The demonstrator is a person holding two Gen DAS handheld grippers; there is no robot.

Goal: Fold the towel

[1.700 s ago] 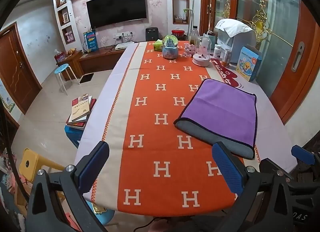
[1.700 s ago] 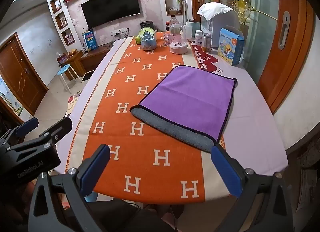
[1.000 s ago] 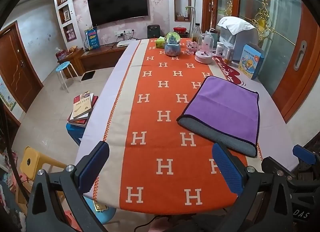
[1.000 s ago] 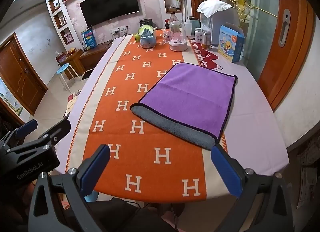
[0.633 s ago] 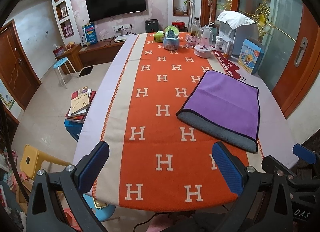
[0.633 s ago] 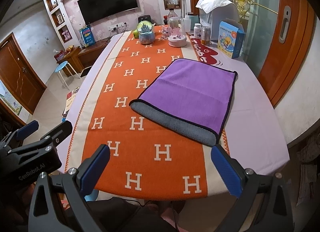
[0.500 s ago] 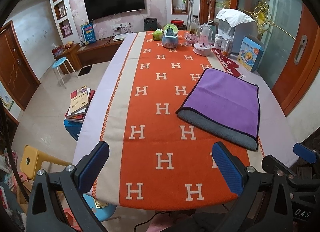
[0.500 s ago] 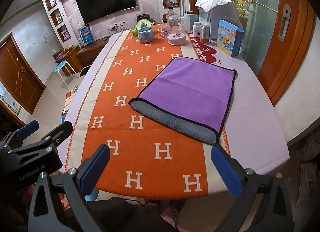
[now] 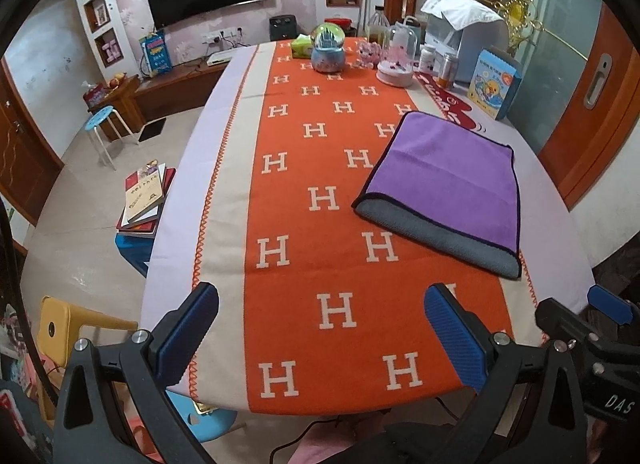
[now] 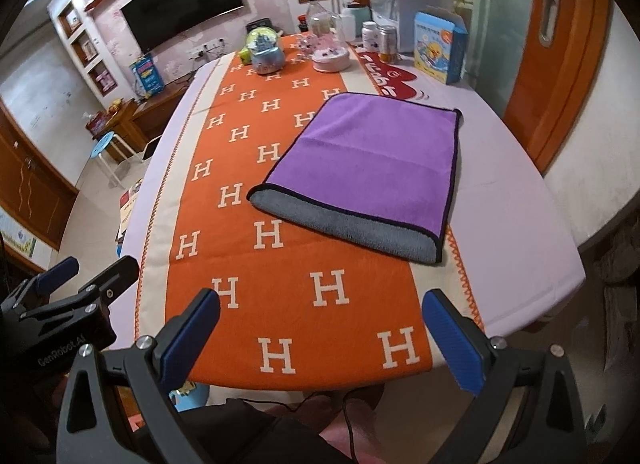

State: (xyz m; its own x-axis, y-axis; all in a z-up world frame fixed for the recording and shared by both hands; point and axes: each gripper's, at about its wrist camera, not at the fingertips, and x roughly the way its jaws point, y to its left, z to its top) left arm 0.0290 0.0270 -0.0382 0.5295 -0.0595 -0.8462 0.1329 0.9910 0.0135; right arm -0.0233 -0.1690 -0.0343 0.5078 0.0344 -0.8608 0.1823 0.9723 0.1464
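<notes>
A purple towel (image 9: 448, 172) with a grey underside lies folded over on the right half of the table, its grey strip showing along the near edge; it also shows in the right wrist view (image 10: 372, 160). My left gripper (image 9: 320, 332) is open and empty, held above the table's near edge, well short of the towel. My right gripper (image 10: 320, 328) is open and empty too, above the near edge. The right gripper's blue tip shows at the right in the left wrist view (image 9: 608, 308).
The table wears an orange cloth with white H marks (image 9: 324, 200). A snow globe (image 9: 328, 52), a glass dome (image 9: 396, 60), jars and a blue box (image 9: 494, 84) stand at the far end. Books on a stool (image 9: 144, 200) and a yellow chair (image 9: 60, 328) stand left of the table.
Both grippers have risen and drawn back a little from the table, so the view looks down more steeply. The towel has not moved. Both grippers stay open.
</notes>
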